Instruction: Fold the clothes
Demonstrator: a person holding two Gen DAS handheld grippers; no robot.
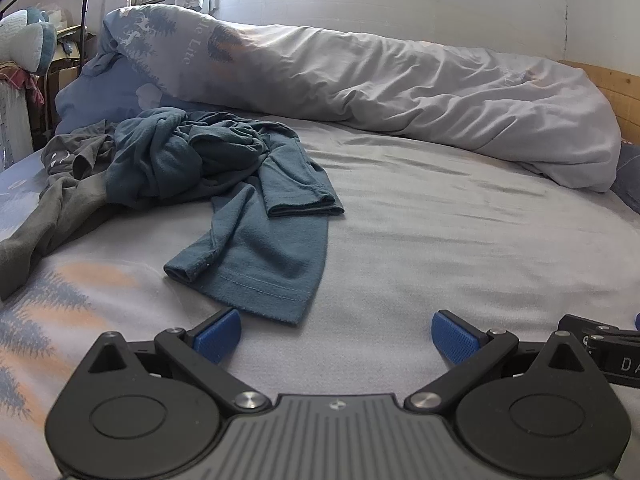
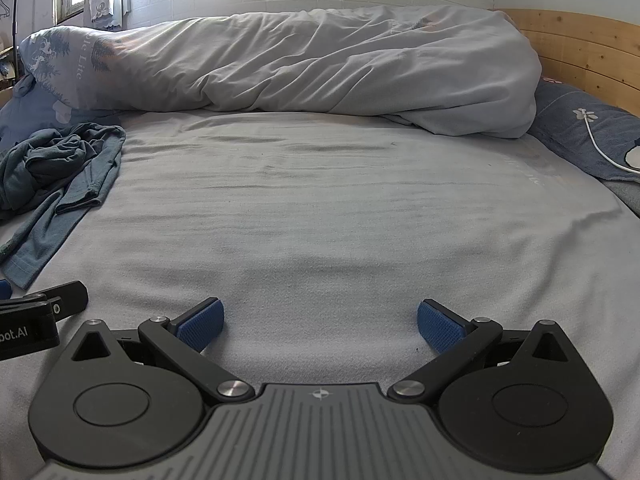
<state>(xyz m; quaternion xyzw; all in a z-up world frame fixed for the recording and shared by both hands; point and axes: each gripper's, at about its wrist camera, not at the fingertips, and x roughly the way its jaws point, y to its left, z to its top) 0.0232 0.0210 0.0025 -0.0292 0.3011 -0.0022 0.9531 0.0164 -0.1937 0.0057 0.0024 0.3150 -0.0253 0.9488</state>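
**Both grippers empty, teal top waiting in a heap**

Left gripper [image 1: 337,334] spread wide, blue pads apart, nothing between them, hovering low over the bed sheet [image 1: 440,240]. Right gripper [image 2: 320,322] likewise splayed and empty, just beside it, facing bare sheet.

Just beyond the left gripper, slightly left: hem of the teal top [image 1: 256,264], lying flat and reaching toward the near edge. Farther back, bunched into a crumpled mound, one sleeve cuff [image 1: 304,204] flopped out to the right. Seen from the right wrist, same garment at far left [image 2: 60,176].

Looks like soft fleecy knit: light, limp, no stiffness, likely to drape and stretch rather than slip. Best hold probably the stitched hem corners, thicker and flat, easy to pinch; then lift and shake out.

Grey garment [image 1: 60,200] tangled at its left side, touching, may drag along. Rolled duvet [image 1: 400,92] across the far side.
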